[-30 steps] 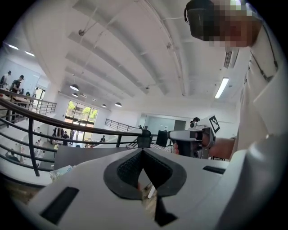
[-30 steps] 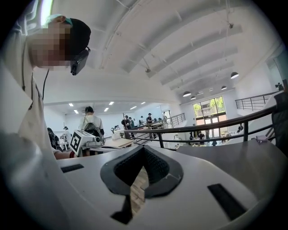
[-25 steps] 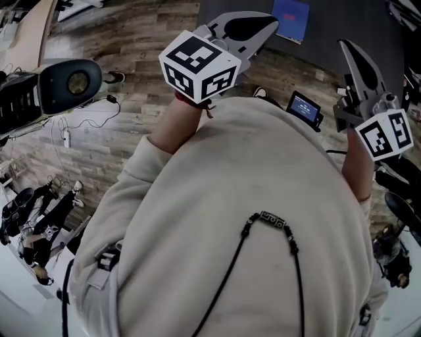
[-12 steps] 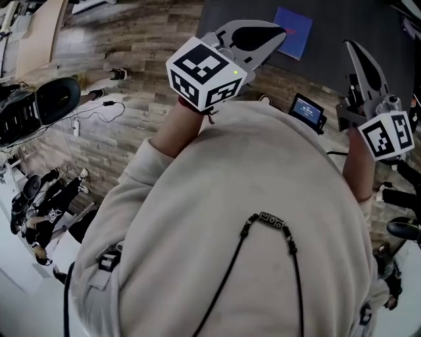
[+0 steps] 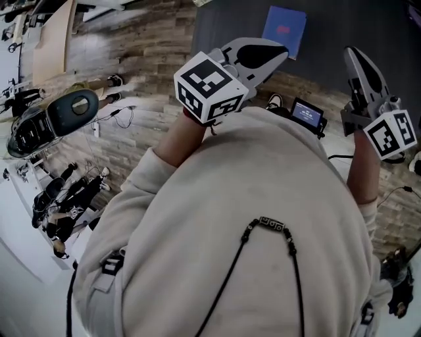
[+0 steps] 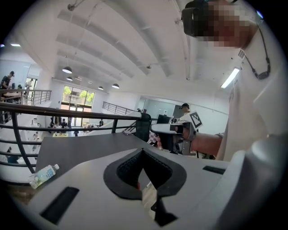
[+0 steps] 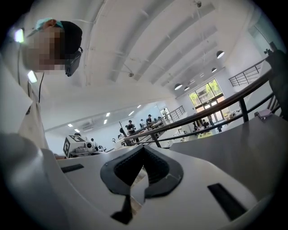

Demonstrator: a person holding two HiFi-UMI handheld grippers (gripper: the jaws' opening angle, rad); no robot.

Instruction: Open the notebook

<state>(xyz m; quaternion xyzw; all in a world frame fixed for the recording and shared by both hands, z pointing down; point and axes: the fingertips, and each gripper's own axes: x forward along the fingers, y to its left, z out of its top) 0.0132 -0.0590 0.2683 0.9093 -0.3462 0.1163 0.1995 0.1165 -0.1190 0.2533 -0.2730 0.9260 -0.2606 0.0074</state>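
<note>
A blue notebook [image 5: 284, 23] lies closed on a dark grey table [image 5: 355, 20] at the top of the head view. My left gripper [image 5: 283, 50] is held out over the wood floor short of the table, its tip just below the notebook, jaws shut and empty. My right gripper [image 5: 349, 52] is raised further right, also shut with nothing in it. In the left gripper view the jaws [image 6: 143, 149] meet above the grey tabletop [image 6: 81, 148]. The right gripper view shows its jaws [image 7: 144, 147] closed too. The notebook is hidden in both gripper views.
A small screen device [image 5: 307, 112] sits below the table edge by a shoe [image 5: 275, 101]. A dark rounded machine [image 5: 62, 115] and cables lie on the floor at left. A plastic bottle [image 6: 43, 174] lies near the table's left side. A railing [image 6: 67, 112] runs behind.
The notebook and table have come lower and nearer in the head view. Both grippers have travelled forward towards the table, still shut.
</note>
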